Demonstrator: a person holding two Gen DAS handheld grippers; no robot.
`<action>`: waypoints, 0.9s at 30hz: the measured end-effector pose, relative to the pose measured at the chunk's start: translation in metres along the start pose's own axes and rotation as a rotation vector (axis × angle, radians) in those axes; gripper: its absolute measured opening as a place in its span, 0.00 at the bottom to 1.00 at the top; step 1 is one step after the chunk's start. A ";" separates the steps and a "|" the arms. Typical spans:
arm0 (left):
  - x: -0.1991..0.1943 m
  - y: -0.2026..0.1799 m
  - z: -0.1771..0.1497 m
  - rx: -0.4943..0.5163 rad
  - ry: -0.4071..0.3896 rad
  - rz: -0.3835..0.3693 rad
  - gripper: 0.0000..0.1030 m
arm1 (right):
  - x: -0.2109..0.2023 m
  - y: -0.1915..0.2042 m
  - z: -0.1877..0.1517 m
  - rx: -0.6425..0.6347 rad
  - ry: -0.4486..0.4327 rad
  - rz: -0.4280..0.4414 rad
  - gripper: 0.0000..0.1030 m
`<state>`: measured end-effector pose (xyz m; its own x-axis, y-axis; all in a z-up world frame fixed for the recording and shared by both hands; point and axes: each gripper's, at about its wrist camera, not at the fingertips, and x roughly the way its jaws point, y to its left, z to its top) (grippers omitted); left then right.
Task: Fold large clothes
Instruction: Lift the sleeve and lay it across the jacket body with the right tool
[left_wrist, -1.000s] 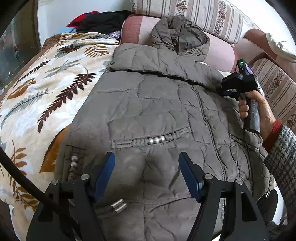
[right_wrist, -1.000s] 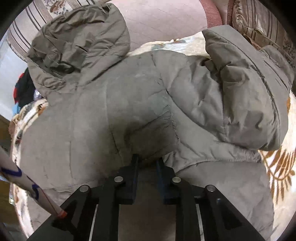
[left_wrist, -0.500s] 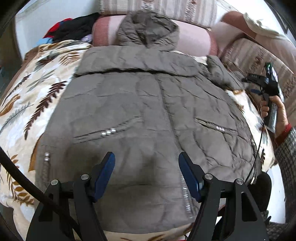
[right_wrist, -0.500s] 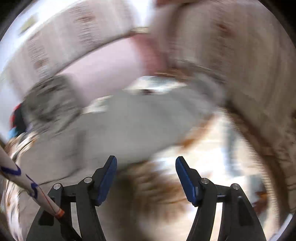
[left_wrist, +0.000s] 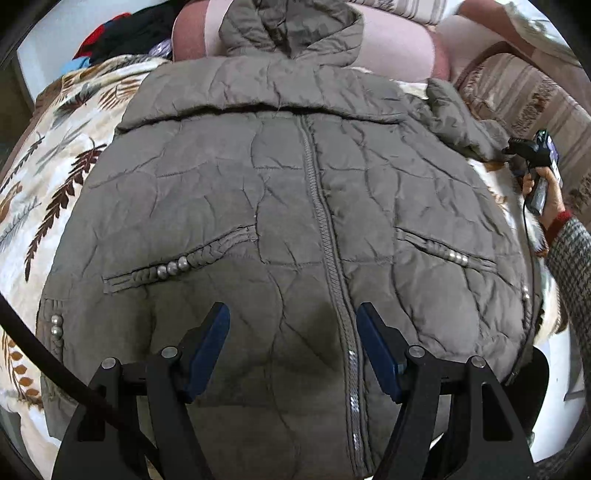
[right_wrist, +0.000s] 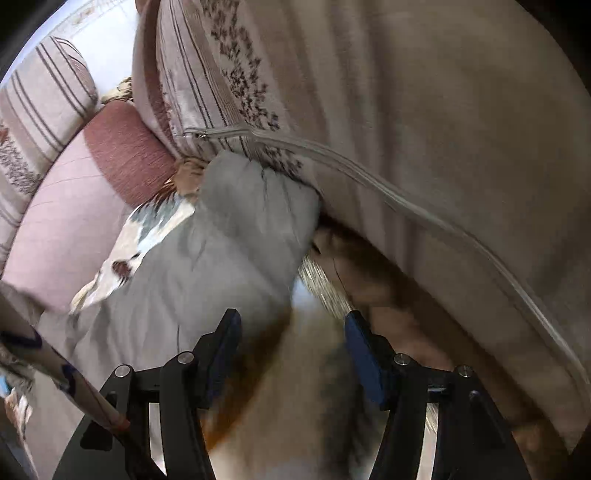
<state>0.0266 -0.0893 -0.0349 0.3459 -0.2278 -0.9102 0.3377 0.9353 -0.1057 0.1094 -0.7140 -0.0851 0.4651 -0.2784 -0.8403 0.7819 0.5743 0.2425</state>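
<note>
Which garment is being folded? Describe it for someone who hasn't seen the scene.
On the leaf-print blanket over the sofa lies a grey-brown quilted hooded jacket, front up, zipped. Unlike the dark clothes pile behind, it has pearl-beaded pocket trims and a sequined zipper strip.

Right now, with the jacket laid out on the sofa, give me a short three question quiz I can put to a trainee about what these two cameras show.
1. True or false: the left gripper is clamped on the jacket.
2. Multiple choice: the jacket's front zipper is A) open all the way, B) closed, C) hidden under the hood.
3. Fill in: in the right wrist view, the sleeve end butts against the striped ______.

Key
1. False: its jaws stand open above the lower front, holding nothing.
2. B.
3. Cushion; the right gripper is open beside the sleeve, over the leaf-print blanket.
</note>
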 end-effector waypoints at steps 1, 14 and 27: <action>0.003 0.000 0.001 -0.006 0.008 0.006 0.68 | 0.005 0.003 0.003 -0.011 -0.003 -0.017 0.62; 0.005 0.023 -0.004 -0.052 0.011 -0.017 0.68 | -0.077 0.017 0.044 -0.072 -0.170 -0.203 0.08; -0.042 0.068 -0.034 -0.125 -0.112 -0.056 0.68 | -0.235 0.164 0.005 -0.290 -0.302 0.024 0.08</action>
<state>0.0058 -0.0069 -0.0174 0.4272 -0.3031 -0.8518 0.2501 0.9450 -0.2108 0.1302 -0.5584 0.1545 0.6161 -0.4510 -0.6458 0.6405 0.7640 0.0775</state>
